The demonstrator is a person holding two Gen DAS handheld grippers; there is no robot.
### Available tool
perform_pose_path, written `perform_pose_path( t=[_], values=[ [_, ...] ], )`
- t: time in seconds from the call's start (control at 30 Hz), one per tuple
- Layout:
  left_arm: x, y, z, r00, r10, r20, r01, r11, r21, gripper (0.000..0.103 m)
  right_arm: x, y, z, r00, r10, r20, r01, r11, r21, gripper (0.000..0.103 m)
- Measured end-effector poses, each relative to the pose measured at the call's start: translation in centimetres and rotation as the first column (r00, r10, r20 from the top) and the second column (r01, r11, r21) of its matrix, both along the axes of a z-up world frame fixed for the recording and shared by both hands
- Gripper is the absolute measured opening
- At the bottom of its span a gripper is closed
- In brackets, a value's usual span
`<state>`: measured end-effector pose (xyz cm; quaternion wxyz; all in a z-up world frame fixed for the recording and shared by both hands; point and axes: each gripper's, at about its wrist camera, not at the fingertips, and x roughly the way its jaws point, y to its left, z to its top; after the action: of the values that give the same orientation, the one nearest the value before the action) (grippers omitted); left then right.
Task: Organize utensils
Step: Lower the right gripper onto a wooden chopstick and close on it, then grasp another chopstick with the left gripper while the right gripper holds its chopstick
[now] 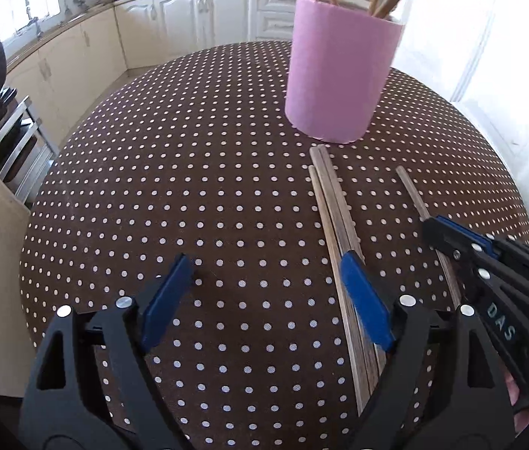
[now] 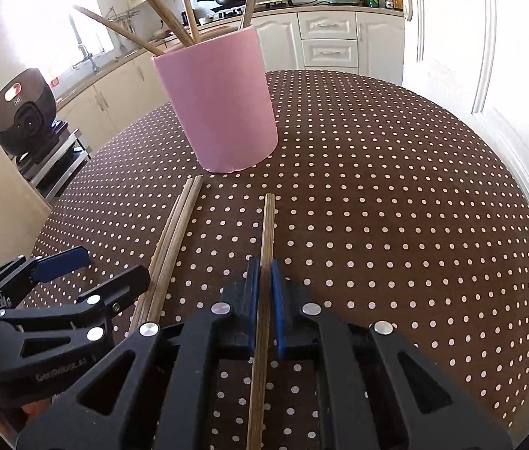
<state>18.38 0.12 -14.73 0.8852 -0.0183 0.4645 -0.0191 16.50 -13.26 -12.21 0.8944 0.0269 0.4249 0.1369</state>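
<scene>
Right gripper (image 2: pixel 263 281) clamped on one chopstick (image 2: pixel 267 225), pads tight on both sides, near end poking back under the jaws. Left gripper (image 1: pixel 268 281) wide apart, holding nothing, low over the table (image 1: pixel 152 187). Right pad of it touching, or just beside, the three chopsticks (image 1: pixel 330 202) lying together on the dotted cloth. Pink cup (image 2: pixel 223 105) standing at the far side, already holding a few sticks that lean out every way.

Could slip: thin round stick, small grip, held nearer the near end than the middle. Might tip down at the far tip once lifted. Could bump the cup rim and push the cup over, since the cup looks light and tall. Could knock into the leaning sticks on the way in and not drop down. Could nudge the three loose sticks with the left gripper and roll them apart or off the near edge. Could bang the two grippers together, being so near each other.
</scene>
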Motion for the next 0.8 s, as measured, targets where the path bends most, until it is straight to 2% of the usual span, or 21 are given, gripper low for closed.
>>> perform_pose_path(
  t=[0.13,0.33,0.43,0.5,0.6,0.63,0.7,0.77,0.8],
  values=[
    [1.1,-0.4,0.1,0.999,0.031,-0.043,-0.031,1.0,-0.003,0.082,0.0,-0.6,0.1,1.0,0.001,-0.003,-0.001,1.0,0.017,0.006],
    [2.4,-1.3,0.4,0.99,0.099,-0.1,-0.095,0.995,0.037,0.084,-0.1,-1.2,0.1,1.0,-0.002,-0.004,0.002,1.0,0.024,0.006],
    [2.4,-1.0,0.1,0.983,0.077,-0.164,-0.071,0.996,0.045,0.085,-0.5,-1.5,0.0,1.0,-0.005,-0.006,0.005,1.0,0.031,0.006],
    [1.9,-1.5,0.3,0.986,0.07,-0.149,-0.06,0.996,0.071,0.085,-0.7,-1.6,0.0,1.0,-0.006,-0.008,0.006,0.999,0.032,0.006],
    [1.6,-1.8,0.3,0.988,0.054,-0.148,-0.045,0.997,0.066,0.084,-1.1,-1.8,0.0,1.0,-0.01,-0.007,0.01,1.0,0.024,0.006],
    [1.3,-1.7,0.3,0.989,0.042,-0.142,-0.035,0.998,0.052,0.081,-1.3,-1.7,0.0,1.0,-0.012,-0.005,0.012,1.0,0.018,0.006],
    [0.8,-1.6,0.6,0.994,0.004,-0.109,0.001,0.999,0.047,0.066,-1.9,-1.6,0.0,1.0,-0.022,-0.003,0.022,1.0,0.012,0.006],
    [0.4,-2.2,0.9,0.995,-0.043,-0.092,0.048,0.997,0.059,0.036,-2.4,-1.3,0.1,1.0,-0.026,-0.004,0.026,1.0,-0.009,0.007],
    [0.3,-2.6,1.0,0.994,-0.056,-0.093,0.062,0.996,0.062,0.03,-2.7,-1.2,0.2,1.0,-0.029,-0.005,0.029,0.999,-0.024,0.007]
  ],
)
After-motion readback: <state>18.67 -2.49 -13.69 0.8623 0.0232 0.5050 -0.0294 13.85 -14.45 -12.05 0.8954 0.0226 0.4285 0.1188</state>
